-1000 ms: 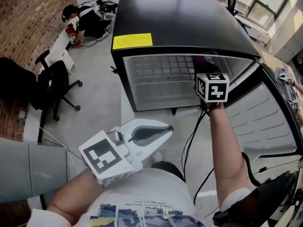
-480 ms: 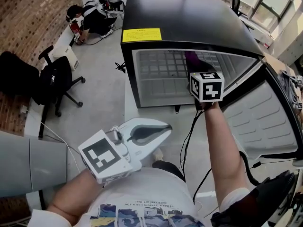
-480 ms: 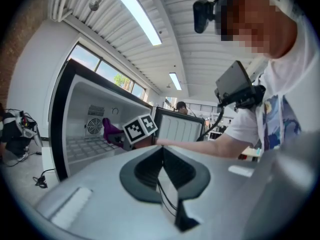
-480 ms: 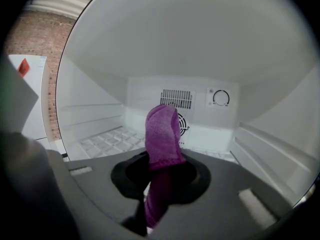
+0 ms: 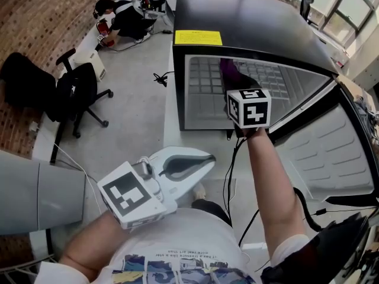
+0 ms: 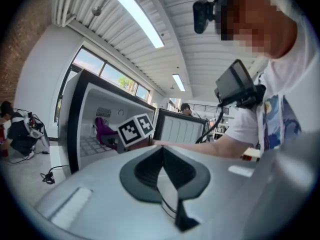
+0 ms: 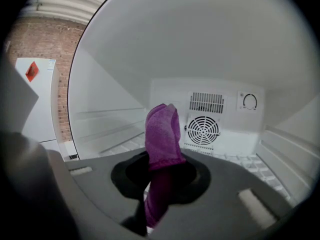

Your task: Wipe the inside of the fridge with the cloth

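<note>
The black fridge [image 5: 249,22] stands open, its white inside [image 7: 115,124] and grid floor [image 5: 207,93] showing. My right gripper [image 5: 237,90], marker cube on top, reaches into the opening, shut on a purple cloth [image 5: 228,71]. In the right gripper view the cloth [image 7: 162,131] stands up from the shut jaws [image 7: 161,169], facing the back wall's fan grille [image 7: 202,130]. My left gripper [image 5: 204,160] hangs low near my body, shut and empty, well outside the fridge. From the left gripper view [image 6: 162,159] the cloth [image 6: 104,131] shows inside the fridge.
The fridge door [image 5: 331,147] swings open at the right, with a black cable [image 5: 228,176] hanging below the fridge front. A black office chair [image 5: 77,93] and a crouching person [image 5: 118,13] are at the far left. A thermostat dial [image 7: 249,101] sits on the back wall.
My right gripper has carried the cloth leftward across the fridge interior. The head view has shifted, so the fridge sits further right. The left gripper has not moved.
</note>
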Available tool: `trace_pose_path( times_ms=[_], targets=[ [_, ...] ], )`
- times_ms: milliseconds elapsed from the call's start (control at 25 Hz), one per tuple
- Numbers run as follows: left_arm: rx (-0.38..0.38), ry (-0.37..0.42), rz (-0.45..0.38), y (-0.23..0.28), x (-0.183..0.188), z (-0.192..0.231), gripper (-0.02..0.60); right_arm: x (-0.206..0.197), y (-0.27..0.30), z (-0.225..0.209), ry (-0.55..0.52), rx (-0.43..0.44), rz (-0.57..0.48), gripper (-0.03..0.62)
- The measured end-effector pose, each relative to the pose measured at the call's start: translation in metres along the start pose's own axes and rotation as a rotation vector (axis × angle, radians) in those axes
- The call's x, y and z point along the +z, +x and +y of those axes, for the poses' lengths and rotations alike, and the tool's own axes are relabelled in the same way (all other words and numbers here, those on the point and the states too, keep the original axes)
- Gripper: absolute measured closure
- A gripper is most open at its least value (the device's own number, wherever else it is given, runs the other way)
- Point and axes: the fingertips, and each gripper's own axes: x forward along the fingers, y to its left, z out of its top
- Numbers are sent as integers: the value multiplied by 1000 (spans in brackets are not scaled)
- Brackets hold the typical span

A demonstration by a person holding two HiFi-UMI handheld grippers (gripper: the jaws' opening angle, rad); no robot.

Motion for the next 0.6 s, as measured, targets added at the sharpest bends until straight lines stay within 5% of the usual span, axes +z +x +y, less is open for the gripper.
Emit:
trace_pose_path(
  times_ms=[600],
  targets=[
    [74, 14, 11, -43, -17, 19, 577, 20, 27, 80, 37, 113, -39, 542]
  ],
)
